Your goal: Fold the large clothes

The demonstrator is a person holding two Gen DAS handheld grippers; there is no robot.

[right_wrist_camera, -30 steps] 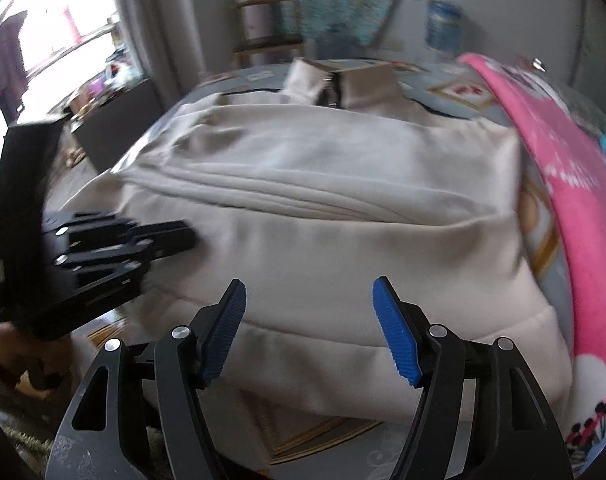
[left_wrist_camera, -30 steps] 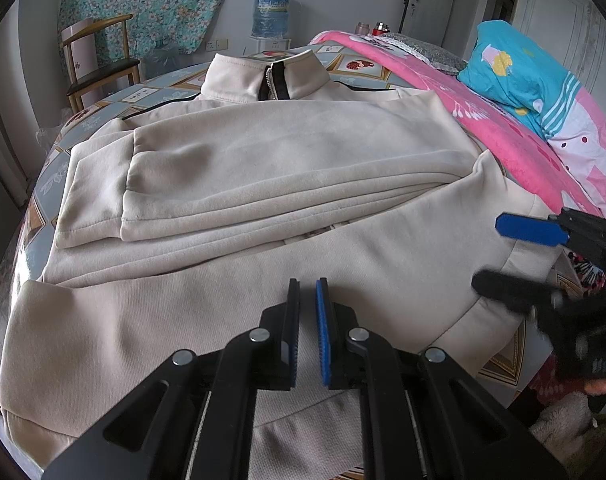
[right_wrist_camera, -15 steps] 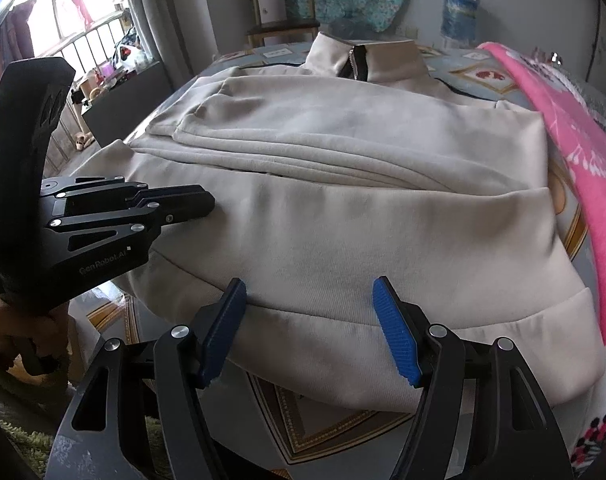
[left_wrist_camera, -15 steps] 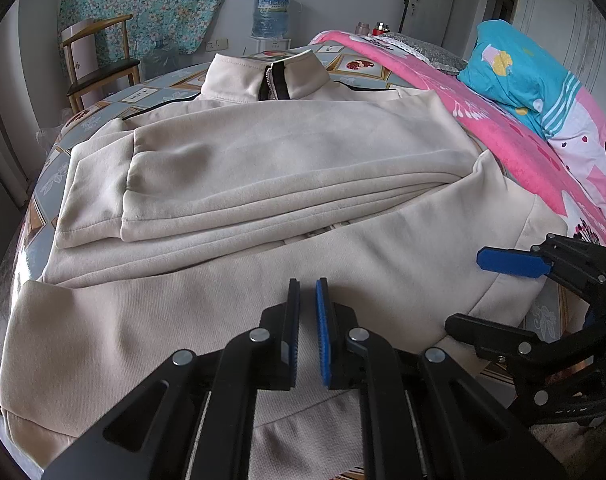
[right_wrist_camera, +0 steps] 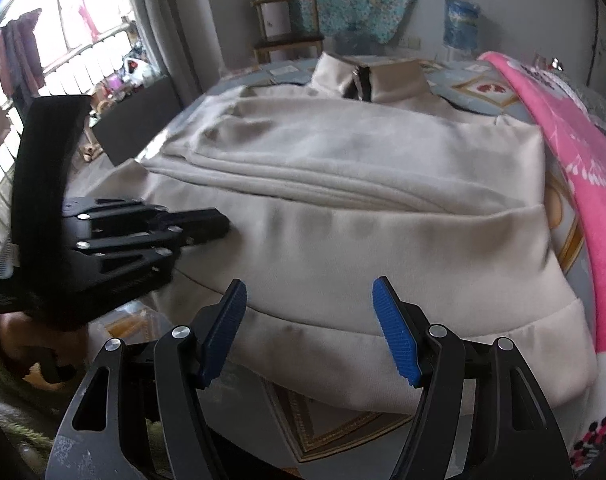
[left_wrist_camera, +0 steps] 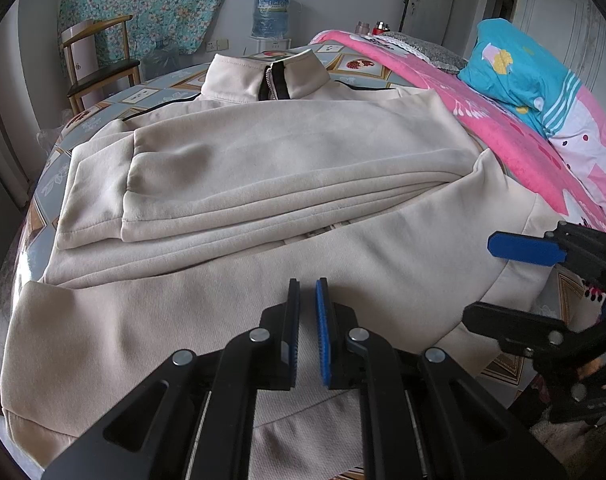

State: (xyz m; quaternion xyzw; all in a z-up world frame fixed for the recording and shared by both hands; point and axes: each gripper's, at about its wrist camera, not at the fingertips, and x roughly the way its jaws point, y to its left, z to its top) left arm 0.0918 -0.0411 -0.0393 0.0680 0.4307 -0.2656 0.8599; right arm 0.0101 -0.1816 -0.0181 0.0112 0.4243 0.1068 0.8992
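Two grippers at the bed's (left_wrist_camera: 115,98) near edge: left gripper (left_wrist_camera: 307,300) pressed together over the jacket (left_wrist_camera: 287,160) hem, right gripper (right_wrist_camera: 309,304) spread; both should pinch the hem corners evenly before folding toward the collar (left_wrist_camera: 263,74).

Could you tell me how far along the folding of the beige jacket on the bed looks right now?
Partly done. Both sleeves are already folded across the beige jacket. In hand: the left gripper sits nearly closed over the bottom hem, though no pinched cloth is visible, and the right gripper hangs open just before the hem. Left: folding the lower half up toward the collar.
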